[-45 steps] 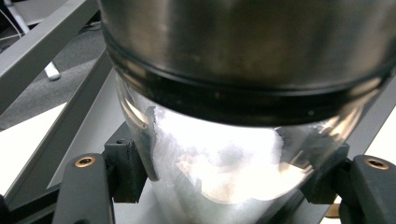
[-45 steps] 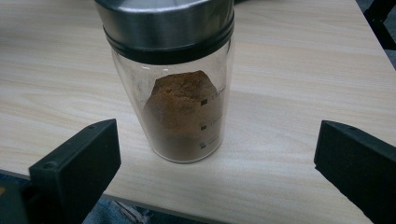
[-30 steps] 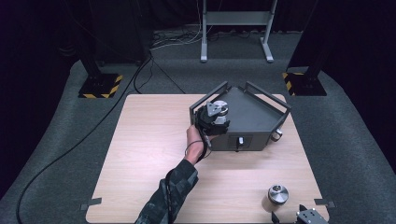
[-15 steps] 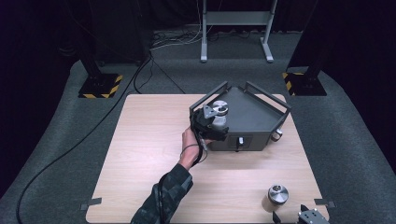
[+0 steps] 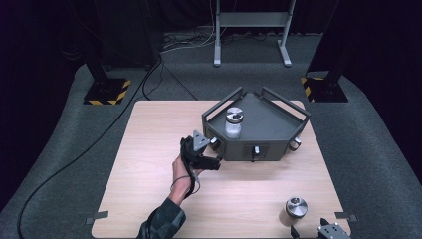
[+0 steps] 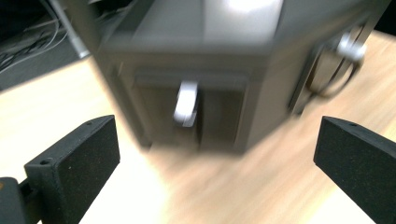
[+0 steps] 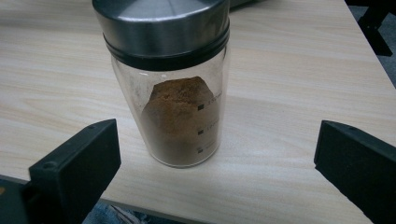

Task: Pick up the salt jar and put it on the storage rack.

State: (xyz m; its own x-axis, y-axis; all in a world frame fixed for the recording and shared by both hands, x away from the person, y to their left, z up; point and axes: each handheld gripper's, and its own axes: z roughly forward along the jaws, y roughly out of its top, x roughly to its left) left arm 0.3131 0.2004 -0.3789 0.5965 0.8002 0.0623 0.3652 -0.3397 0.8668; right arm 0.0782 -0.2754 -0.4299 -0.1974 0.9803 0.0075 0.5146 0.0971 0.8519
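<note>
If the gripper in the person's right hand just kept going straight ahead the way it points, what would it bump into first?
Most likely the glass jar of brown powder with the steel lid. It stands upright on the table straight ahead of the right gripper, centred between its wide-open jaws. How far off it is I cannot judge.

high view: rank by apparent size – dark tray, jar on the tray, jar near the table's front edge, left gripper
1. dark tray
2. left gripper
3. Jar on the tray and jar near the front edge: look alike in size, not ranked.
</note>
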